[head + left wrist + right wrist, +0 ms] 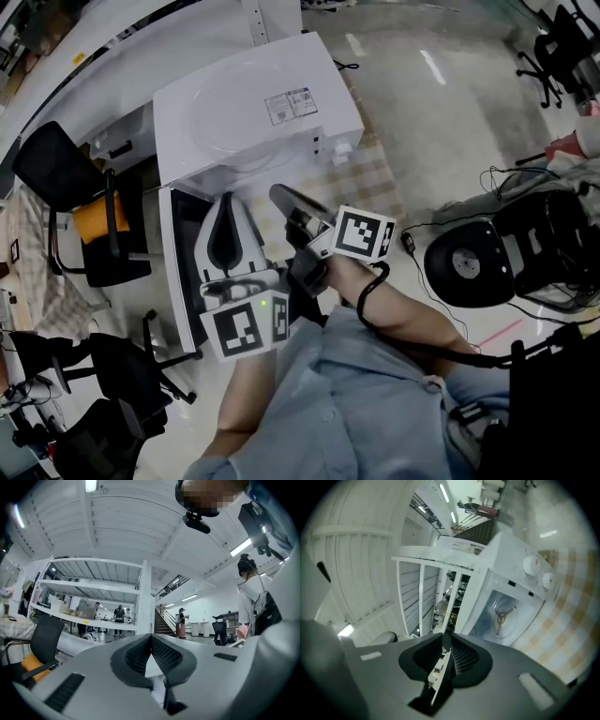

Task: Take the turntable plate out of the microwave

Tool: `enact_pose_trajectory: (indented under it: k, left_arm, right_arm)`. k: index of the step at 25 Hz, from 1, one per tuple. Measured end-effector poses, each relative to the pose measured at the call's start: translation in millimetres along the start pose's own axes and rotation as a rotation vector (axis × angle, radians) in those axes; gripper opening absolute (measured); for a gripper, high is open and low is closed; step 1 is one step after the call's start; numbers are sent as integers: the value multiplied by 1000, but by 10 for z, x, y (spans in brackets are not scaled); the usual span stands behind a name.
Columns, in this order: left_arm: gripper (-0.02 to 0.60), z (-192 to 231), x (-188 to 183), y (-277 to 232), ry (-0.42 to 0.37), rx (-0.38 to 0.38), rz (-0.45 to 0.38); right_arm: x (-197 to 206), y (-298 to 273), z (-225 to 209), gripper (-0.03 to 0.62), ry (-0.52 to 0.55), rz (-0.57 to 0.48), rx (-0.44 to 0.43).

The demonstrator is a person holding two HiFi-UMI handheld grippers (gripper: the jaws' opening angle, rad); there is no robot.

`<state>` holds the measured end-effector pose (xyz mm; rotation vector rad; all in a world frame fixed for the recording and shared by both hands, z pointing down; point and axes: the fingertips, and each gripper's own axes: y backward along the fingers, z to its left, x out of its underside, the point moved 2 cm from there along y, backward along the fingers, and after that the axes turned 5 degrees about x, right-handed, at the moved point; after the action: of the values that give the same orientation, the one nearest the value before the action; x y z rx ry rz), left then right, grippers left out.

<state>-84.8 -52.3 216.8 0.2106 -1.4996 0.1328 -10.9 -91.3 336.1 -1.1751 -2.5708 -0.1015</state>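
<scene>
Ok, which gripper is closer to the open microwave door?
Left. The left gripper hovers right beside the door; the right gripper is further off, in front of the microwave opening.

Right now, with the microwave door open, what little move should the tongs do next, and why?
Probably ease the right tongs back a little from the microwave. A faint round shape on its top looks like the plate, though I can't be sure. Inside, only the three-armed spinner shows, and the tongs hold nothing.
</scene>
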Motion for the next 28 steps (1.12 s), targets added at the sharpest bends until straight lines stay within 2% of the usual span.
enact_pose_trajectory:
  k: [3,6,10,14,18,24,28]
  left_arm:
    - [8,-181,-75,97,-9,14,-16]
    - [8,-367,-165,187,-26,33,-33]
    - [8,-564,-281,277,-46,52,-48]
    - [8,-696,-326,376,-65,55,-47]
    - [8,-753,-370,430,-83,55,-69]
    - [8,-747,-389,405,-83,43,-74]
    - [8,-724,-383,460,-86,40,-75]
  right_arm:
    - [-48,216,306,54,203,-2,-28]
    - [-73,437,575,51,447,-13,-18]
    - [-120,701,929,46,772,-77,10]
    - [-138,935,1171,28,1005,-157,47]
    - [-189,1051,1223,2,1088,-213,71]
    - [-317,1069,1204,0,1102,-234,81]
    - [-259,1097,1218,-1,1121,-248,81]
